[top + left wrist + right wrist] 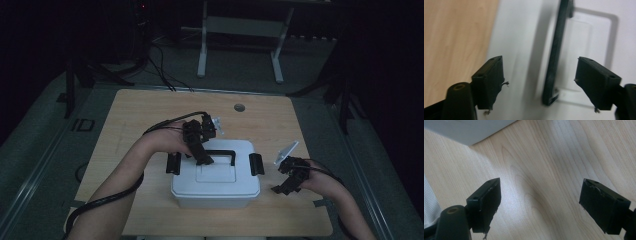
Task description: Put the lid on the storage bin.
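1. White plastic box (216, 180) standing near the front middle of the wooden table (150, 107), lid on, a black clip (173, 163) at its left end and another black clip (256, 163) at its right end.
2. Black carry handle (223, 154) lying flat on the lid (524, 37), thin and stiff by the look of it, sitting beside a shallow recess.
3. Left gripper (539, 82) poised over the lid, jaws wide apart with the handle bar (554, 65) between them, nothing pressed or held.
4. Right gripper (540, 205) resting low over bare wood just right of the box, jaws wide and empty.
5. Likely rigid, hard-shelled and smooth, so slippery at the walls; weight hard to judge with contents hidden, probably light if empty.
6. Best hold probably the handle once tipped upright, gripped at mid-bar so the box hangs level.
7. Clips probably snap-fit: better pried from their lower edges than squeezed.
8. Thin lid likely to flex under hard pressing; gentle force advised.
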`<state>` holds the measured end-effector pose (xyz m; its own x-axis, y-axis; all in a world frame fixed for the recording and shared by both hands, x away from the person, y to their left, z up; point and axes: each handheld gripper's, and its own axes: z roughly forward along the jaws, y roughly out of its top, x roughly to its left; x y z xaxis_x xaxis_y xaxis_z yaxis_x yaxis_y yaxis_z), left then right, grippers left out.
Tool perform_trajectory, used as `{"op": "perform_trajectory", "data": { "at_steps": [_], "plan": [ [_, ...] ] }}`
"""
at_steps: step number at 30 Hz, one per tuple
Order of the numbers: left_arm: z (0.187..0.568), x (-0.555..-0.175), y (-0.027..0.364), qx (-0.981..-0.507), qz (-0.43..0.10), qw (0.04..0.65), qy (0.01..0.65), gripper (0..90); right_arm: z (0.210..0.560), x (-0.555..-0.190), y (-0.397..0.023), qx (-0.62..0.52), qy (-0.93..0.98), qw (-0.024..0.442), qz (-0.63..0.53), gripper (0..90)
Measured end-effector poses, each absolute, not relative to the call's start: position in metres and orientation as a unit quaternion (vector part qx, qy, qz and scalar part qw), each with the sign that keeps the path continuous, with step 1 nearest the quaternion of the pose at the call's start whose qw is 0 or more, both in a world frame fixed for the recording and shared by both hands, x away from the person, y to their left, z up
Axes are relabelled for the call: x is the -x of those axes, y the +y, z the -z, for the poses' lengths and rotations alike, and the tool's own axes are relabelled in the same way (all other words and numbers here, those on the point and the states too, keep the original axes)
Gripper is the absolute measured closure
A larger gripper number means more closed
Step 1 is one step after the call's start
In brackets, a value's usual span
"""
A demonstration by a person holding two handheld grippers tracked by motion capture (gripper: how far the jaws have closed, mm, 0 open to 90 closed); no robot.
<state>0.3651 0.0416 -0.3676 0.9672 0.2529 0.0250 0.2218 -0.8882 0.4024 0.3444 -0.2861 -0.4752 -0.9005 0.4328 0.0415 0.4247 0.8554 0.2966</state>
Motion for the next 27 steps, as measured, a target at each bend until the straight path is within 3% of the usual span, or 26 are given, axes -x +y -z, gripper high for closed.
{"op": "perform_trajectory", "data": {
  "at_steps": [4, 27],
  "plan": [
    [0.366, -0.365, 0.059, -0.960, -0.056, 0.238, 0.138, 13.9, 0.475, -0.345, -0.286, -0.225, 0.962, 0.019, -0.151, 17.1],
    [0.388, -0.354, 0.152, -0.914, -0.094, 0.325, 0.226, 13.9, 0.478, -0.345, -0.293, -0.241, 0.958, 0.019, -0.154, 17.1]
  ]
}}
